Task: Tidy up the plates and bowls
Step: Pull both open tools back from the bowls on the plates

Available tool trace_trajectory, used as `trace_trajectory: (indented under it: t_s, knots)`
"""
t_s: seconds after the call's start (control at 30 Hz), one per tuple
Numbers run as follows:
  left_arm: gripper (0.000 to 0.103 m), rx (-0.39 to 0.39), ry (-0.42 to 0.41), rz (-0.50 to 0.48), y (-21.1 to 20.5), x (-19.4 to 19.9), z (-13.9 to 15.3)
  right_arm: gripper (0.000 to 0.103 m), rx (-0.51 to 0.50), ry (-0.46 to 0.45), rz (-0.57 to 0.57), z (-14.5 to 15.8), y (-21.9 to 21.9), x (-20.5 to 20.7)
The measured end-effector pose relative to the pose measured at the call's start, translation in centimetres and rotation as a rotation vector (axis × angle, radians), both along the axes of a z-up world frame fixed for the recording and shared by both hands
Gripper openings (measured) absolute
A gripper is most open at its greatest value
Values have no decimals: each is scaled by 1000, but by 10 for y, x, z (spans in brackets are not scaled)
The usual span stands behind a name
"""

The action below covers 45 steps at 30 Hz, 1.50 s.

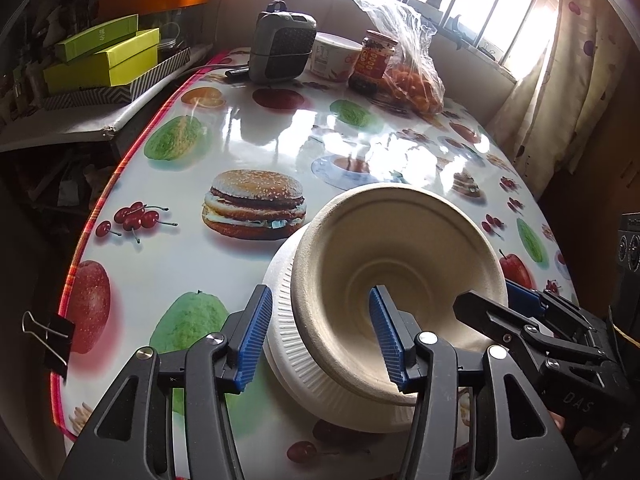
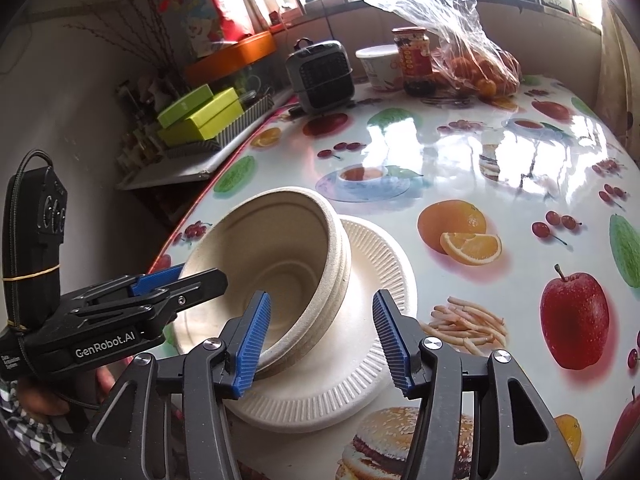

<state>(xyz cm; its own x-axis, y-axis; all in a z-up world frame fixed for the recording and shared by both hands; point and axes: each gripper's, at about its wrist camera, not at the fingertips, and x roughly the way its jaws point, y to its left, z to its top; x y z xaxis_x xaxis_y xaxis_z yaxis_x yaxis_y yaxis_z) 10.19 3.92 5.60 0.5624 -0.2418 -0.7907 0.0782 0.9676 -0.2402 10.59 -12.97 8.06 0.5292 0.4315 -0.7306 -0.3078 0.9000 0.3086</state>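
A stack of beige paper bowls (image 1: 396,264) sits tilted on a white ribbed paper plate (image 1: 280,320) on the fruit-print table. My left gripper (image 1: 320,340) is open, its jaws straddling the near wall of the bowls, one finger inside and one outside. My right gripper (image 2: 320,340) is open too, straddling the bowls' (image 2: 280,256) opposite wall above the plate (image 2: 372,280). Each gripper shows in the other's view: the right (image 1: 504,304) at the bowls' right rim, the left (image 2: 176,280) at their left rim.
At the table's far end stand a grey fan heater (image 1: 282,46), a white tub (image 1: 334,56), a jar (image 1: 374,60) and a plastic bag of oranges (image 1: 412,76). Green boxes (image 1: 104,56) lie on a shelf to the left. A binder clip (image 1: 50,332) grips the table edge.
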Motion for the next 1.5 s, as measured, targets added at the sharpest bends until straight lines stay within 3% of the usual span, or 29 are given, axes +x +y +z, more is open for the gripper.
trace_trajectory:
  t_s: [0.33,0.47,1.13,1.5]
  knots:
    - [53,10,-23,3,1,-5,8,57,8,-22,-16,4,-3,-6]
    - [60,11,-37,3,1,-9,12,58,15,-31,-24,7,-5,-9]
    - [61,49,-112,50,18,-43,29,60,27,-104,-85,20,-30,-37]
    - [61,88,-91,101,38,-58,10,60,1,-106,-159,11,-55,-50]
